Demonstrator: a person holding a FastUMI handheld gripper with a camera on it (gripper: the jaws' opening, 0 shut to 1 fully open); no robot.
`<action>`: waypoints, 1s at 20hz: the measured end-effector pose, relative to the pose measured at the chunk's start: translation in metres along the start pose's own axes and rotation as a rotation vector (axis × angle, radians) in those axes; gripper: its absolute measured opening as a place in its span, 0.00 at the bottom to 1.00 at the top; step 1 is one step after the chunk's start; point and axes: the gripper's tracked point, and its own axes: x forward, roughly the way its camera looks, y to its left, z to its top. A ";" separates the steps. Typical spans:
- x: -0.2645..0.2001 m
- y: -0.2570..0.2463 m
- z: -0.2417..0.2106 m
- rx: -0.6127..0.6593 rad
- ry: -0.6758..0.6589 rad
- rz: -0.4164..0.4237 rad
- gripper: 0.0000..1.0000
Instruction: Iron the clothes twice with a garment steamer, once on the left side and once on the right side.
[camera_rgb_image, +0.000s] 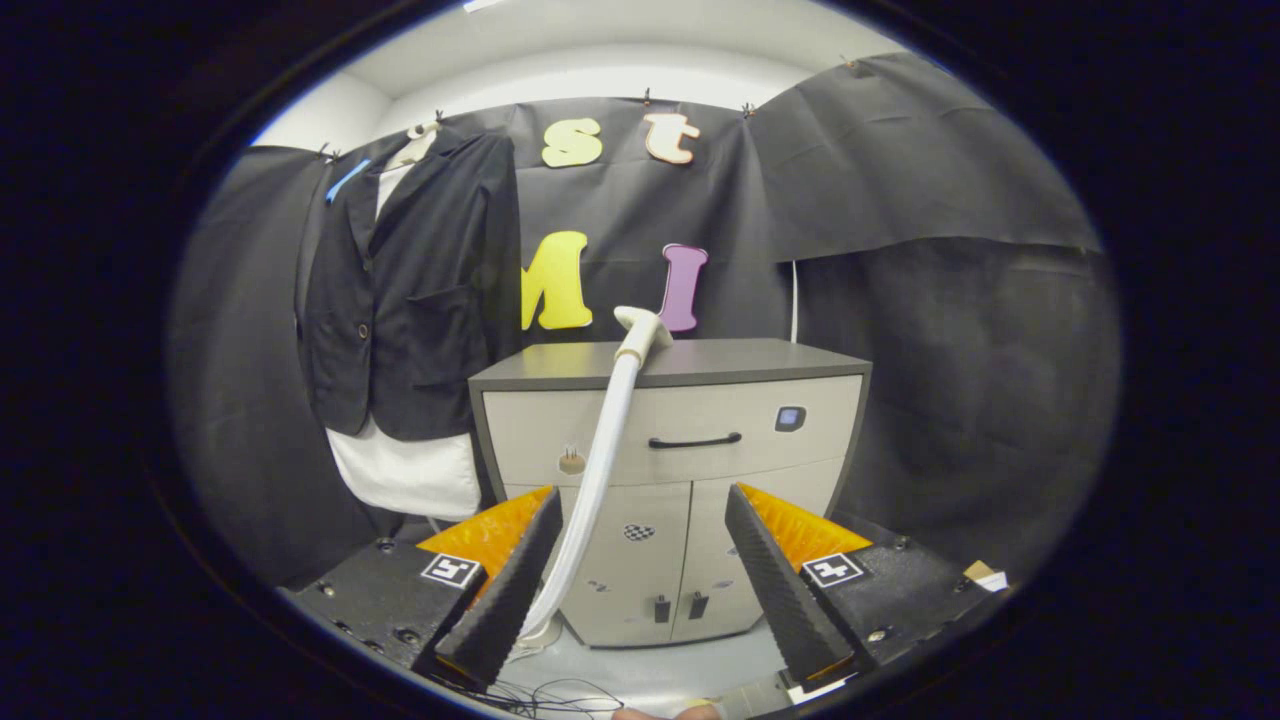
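Two fingers of the handheld gripper (640, 570) stand wide apart and hold nothing, aimed at the booth's grey cabinet (670, 480). The garment steamer (640, 335) rests its white head on the cabinet's top edge, its pale hose (600, 470) dropping in a long curve to a base on the floor just behind the left finger. The step in hand appears to be the pick-up of the steamer head. Doing it well likely means rising toward the cabinet top, straddling the handle just below the head with the opening square to it, and closing only once both fingers bracket it, so the nozzle stays facing the cloth.

The clothes, a dark jacket (410, 290) over a white shirt (405, 470), hang on the booth wall left of the cabinet, well apart from the fingers and untouched. Hose slack could drag or snag on the cabinet corner when the head swings left. Loose thin cables (560, 695) lie on the floor beneath the fingers. The cabinet's drawer handle (695, 440) and small display (790, 418) sit right of the hose, clear of the likely path.
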 end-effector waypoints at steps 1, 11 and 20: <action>-0.002 0.001 0.000 -0.007 0.001 -0.004 1.00; 0.003 0.025 0.011 -0.011 0.058 -0.079 1.00; 0.091 0.018 0.069 -0.020 0.094 -0.001 1.00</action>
